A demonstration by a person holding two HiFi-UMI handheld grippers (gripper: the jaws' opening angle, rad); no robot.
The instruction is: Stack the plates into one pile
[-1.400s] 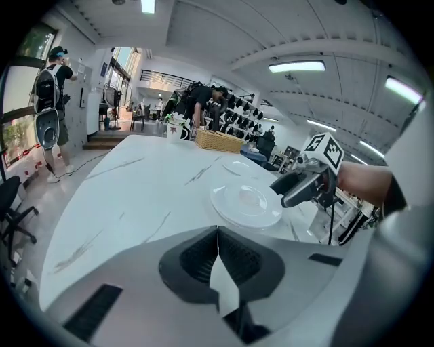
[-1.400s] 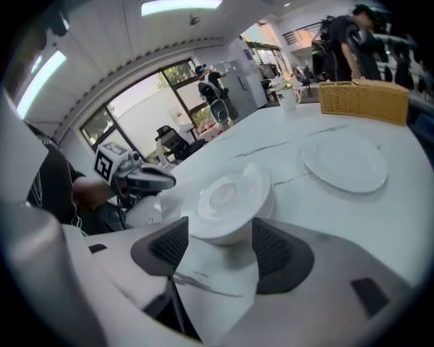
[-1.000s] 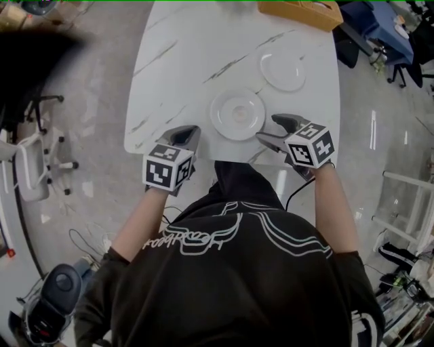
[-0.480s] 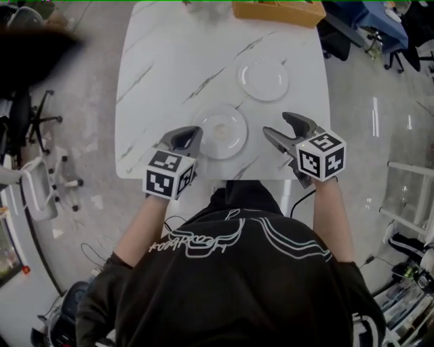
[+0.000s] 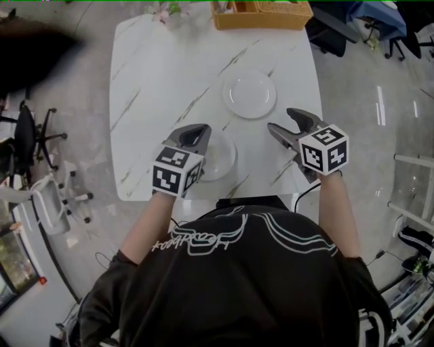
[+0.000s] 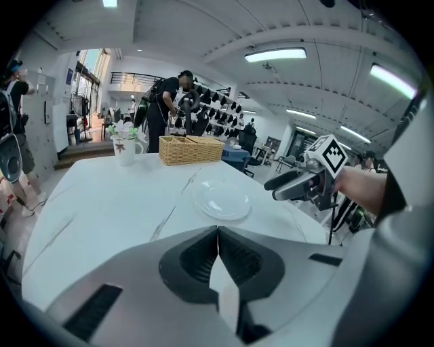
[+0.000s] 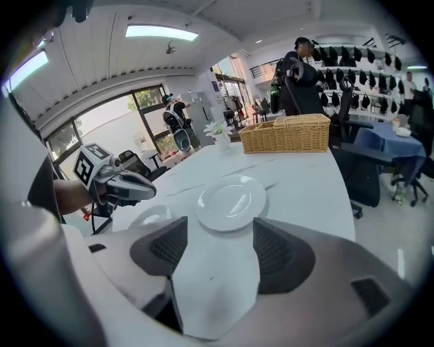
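a: left gripper (image 5: 196,130) is pressed together and empty, overlapping the near plate (image 5: 221,160) at lower centre. the far plate (image 5: 249,93) lies just above, with the right gripper (image 5: 281,119) spread and empty beside it.
b: risk?
a: a shallow rim pinch could slip and chip a plate on the marble surface (image 5: 156,74).
b: room?
a: basket (image 5: 261,13) at the top edge, chair (image 5: 26,132) far left.

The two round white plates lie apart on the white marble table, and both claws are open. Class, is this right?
Not quite: the left gripper view shows the left claw shut; only the right claw is open. The round white plates do lie apart.
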